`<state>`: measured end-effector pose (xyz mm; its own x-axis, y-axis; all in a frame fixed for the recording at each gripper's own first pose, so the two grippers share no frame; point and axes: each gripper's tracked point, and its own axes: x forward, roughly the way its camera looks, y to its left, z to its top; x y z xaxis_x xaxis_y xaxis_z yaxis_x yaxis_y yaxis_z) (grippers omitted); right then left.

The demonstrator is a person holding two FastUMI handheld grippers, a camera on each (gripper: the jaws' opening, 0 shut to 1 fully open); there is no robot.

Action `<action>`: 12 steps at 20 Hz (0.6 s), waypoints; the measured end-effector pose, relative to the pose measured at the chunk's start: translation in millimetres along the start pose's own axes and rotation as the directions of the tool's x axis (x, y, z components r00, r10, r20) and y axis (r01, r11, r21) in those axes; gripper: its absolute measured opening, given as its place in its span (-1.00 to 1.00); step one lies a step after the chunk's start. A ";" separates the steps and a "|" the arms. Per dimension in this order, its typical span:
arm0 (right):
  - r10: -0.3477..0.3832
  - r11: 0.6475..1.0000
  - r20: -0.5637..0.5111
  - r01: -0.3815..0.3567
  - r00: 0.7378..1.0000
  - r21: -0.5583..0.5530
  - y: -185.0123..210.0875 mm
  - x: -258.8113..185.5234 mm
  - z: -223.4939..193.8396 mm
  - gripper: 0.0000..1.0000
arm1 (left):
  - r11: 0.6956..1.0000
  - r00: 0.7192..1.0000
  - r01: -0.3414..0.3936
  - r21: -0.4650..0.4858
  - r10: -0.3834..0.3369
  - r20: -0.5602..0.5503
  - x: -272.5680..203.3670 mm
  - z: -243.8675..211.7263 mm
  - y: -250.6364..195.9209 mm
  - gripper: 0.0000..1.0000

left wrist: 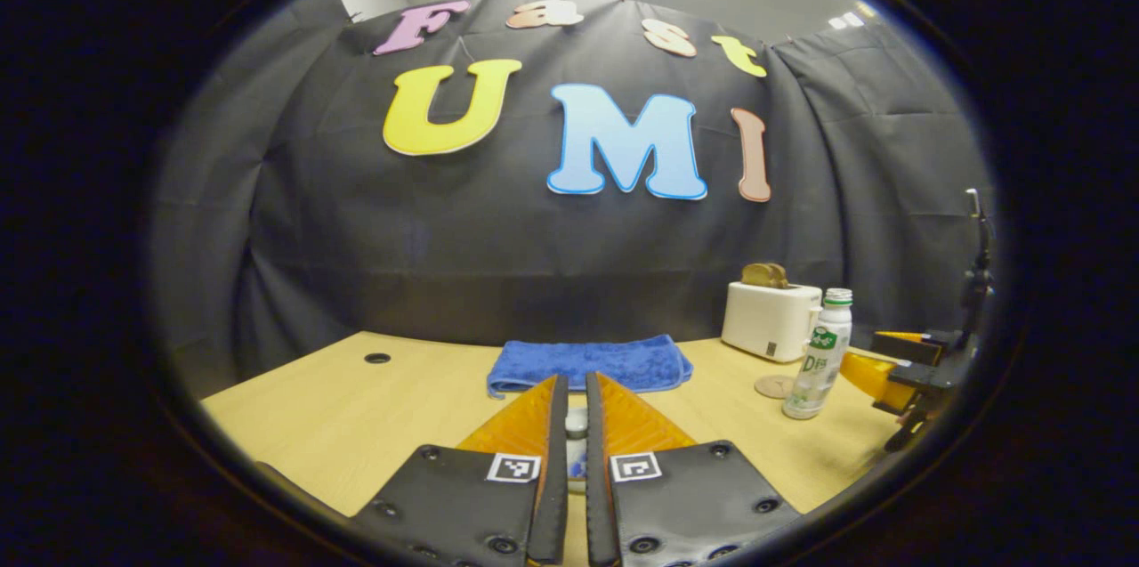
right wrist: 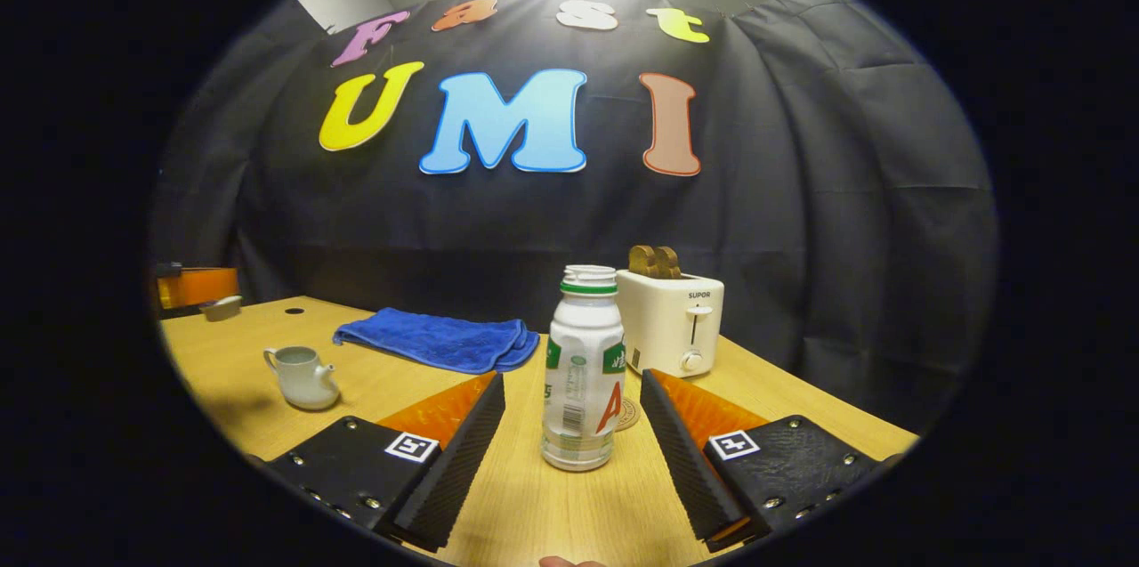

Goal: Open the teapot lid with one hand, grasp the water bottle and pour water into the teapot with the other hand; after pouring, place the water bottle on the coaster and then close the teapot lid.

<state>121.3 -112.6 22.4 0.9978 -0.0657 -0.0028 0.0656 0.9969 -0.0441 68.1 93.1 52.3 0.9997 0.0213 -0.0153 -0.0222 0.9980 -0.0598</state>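
A white teapot (right wrist: pixel 303 377) without its lid is seen standing upright on the light wooden table (right wrist: pixel 525 509) at the left of the right gripper view, spout pointing right and handle left. Its lid (left wrist: pixel 577 421) is pinched in the left gripper (left wrist: pixel 576 407), whose two fingers are closed almost together on the small pale knob in the left gripper view; the same gripper is glimpsed at the far left edge of the right gripper view, raised above the table with the pale lid at its tip. The water bottle (right wrist: pixel 583 368) — white plastic, green band under an uncapped neck — is shown standing upright on the table, well to the right of the teapot. The right gripper (right wrist: pixel 572 425) is held with its fingers spread wide, one on each side of the bottle and neither touching it. Just behind the bottle's base a round coaster (right wrist: pixel 628 413) is partly seen, lying flat on the table; in the left gripper view it is seen just left of the bottle, bare. Behind the coaster a white toaster (right wrist: pixel 672 320) is placed, with brown slices of toast (right wrist: pixel 654 262) standing up out of its slots. A folded blue towel (right wrist: pixel 436 339) is laid toward the back of the table, between the teapot and the bottle — it lies well apart from both. A small round hole (right wrist: pixel 294 311) is cut in the tabletop near the back left corner.
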 end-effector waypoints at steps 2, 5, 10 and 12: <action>-0.003 1.000 -0.028 0.003 1.000 0.009 -1.8 17.8 -6.8 0.90 | 1.000 1.000 0.006 -0.011 -0.006 0.000 -31.5 -2.4 1.0 -0.63; -0.014 1.000 -0.080 0.014 0.997 -0.005 -5.3 41.5 -21.2 0.90 | 1.000 1.000 0.022 -0.008 -0.022 0.019 -75.6 -0.2 -4.0 -0.63; -0.025 1.000 -0.118 0.025 0.993 -0.009 -7.8 69.2 -35.4 0.90 | 0.997 0.998 0.064 -0.036 -0.064 -0.006 -122.4 -19.9 -19.5 -0.61; -0.053 0.998 -0.120 0.050 0.991 -0.023 -9.7 71.2 -31.7 0.48 | 0.997 0.998 0.064 -0.049 -0.064 -0.009 -137.0 -26.4 -17.2 -0.61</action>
<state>191.5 -128.3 -9.0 0.9850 -0.1231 -0.1207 0.1156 0.9910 -0.0667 -68.8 71.4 29.1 0.9989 -0.0433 -0.0204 0.0408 0.9932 -0.1095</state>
